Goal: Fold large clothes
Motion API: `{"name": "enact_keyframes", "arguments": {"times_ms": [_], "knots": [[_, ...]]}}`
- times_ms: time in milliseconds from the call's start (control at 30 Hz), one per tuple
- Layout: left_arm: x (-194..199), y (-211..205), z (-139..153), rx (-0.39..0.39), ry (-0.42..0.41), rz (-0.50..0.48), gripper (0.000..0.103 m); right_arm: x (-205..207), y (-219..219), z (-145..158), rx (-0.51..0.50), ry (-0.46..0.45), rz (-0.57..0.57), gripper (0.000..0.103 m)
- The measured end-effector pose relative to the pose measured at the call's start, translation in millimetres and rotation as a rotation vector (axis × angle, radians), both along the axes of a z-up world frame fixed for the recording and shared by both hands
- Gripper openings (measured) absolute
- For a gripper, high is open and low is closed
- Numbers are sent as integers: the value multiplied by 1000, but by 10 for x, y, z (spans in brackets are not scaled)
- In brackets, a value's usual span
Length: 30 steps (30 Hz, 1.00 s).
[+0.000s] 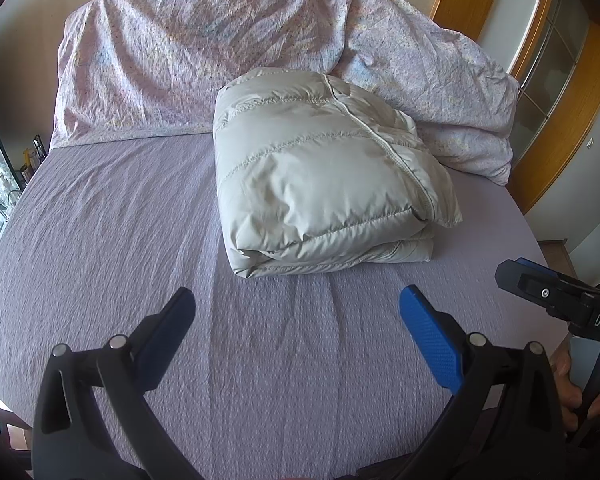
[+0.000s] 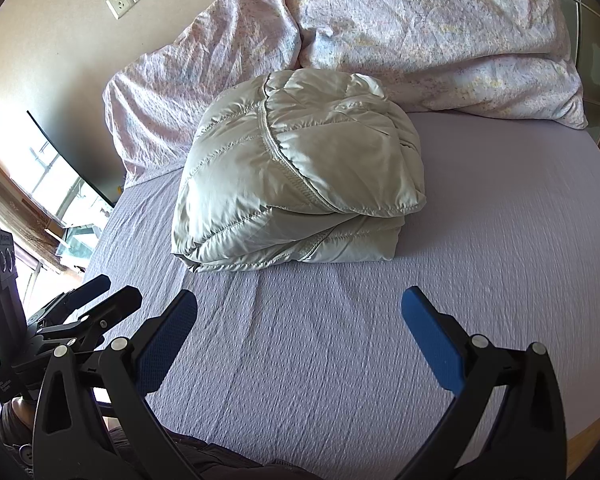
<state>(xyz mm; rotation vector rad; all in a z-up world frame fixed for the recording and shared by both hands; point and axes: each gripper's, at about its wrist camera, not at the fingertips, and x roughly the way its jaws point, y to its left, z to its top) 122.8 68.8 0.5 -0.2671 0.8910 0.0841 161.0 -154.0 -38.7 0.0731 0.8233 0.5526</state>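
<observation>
The left gripper (image 1: 296, 312) hangs released over the near part of the bed (image 1: 100, 240), its two blue-padded fingers spread wide with nothing between them. From this left wrist view the down jacket (image 1: 320, 176) lies ahead and a little to the right, already folded into a compact, puffy bundle on the lilac sheet, its far edge against the crumpled floral duvet (image 1: 204, 56). The right gripper (image 1: 540, 284) shows at the right margin, a hand (image 1: 572, 384) on its handle below.

From the right wrist view, the right gripper (image 2: 300, 312) is likewise released, fingers apart and empty, well short of the jacket (image 2: 300, 168). The bundle sits ahead, stacked in several layers with a stitched seam running across its top; the left gripper (image 2: 100, 300) appears low at the left.

Judging by the layers, folding looks finished or nearly so. Any next move would call for pressing the springy bundle flat, or squaring its loose right-hand flap, since the filling could puff the layers open.
</observation>
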Motion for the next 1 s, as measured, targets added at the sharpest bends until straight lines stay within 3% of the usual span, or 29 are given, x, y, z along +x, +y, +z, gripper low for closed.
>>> {"name": "enact_keyframes", "arguments": {"times_ms": [1000], "knots": [[9,-24,-16,0,0,0,101,9,15,-10,-2,5,0,102]]}}
